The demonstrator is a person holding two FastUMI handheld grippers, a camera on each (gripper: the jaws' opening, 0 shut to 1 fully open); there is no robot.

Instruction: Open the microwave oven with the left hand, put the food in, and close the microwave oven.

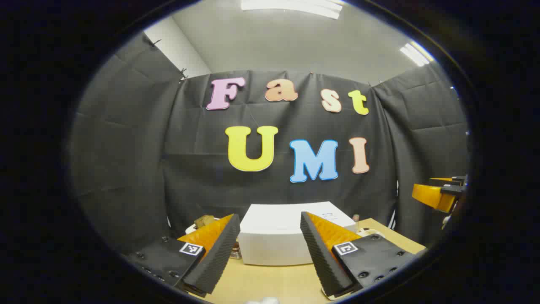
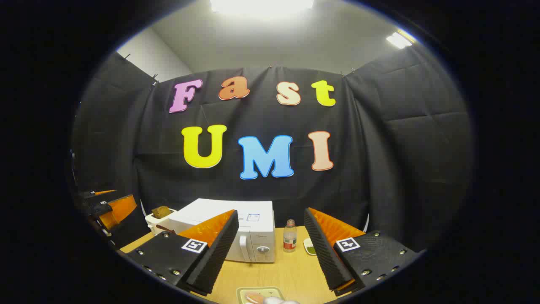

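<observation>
The white microwave (image 1: 274, 236) stands on the wooden table (image 1: 270, 283) with its door closed, straight ahead of my left gripper (image 1: 268, 257), which hangs open and holds nothing. In the right gripper view the microwave (image 2: 236, 232) sits left of centre, with its handle (image 2: 242, 249) and knob (image 2: 262, 250) facing me. My right gripper (image 2: 270, 253) is open and holds nothing too. Just below it a small plate with food (image 2: 259, 295) lies at the table's near edge. The other gripper shows far off at the right edge (image 1: 438, 196) and at the left edge (image 2: 112, 209).
A small bottle (image 2: 289, 236) and a little dish with something green (image 2: 310, 247) stand right of the microwave. Left of it a white container carries a brown lump (image 2: 160, 213). Black cloth walls close the booth behind and at both sides.
</observation>
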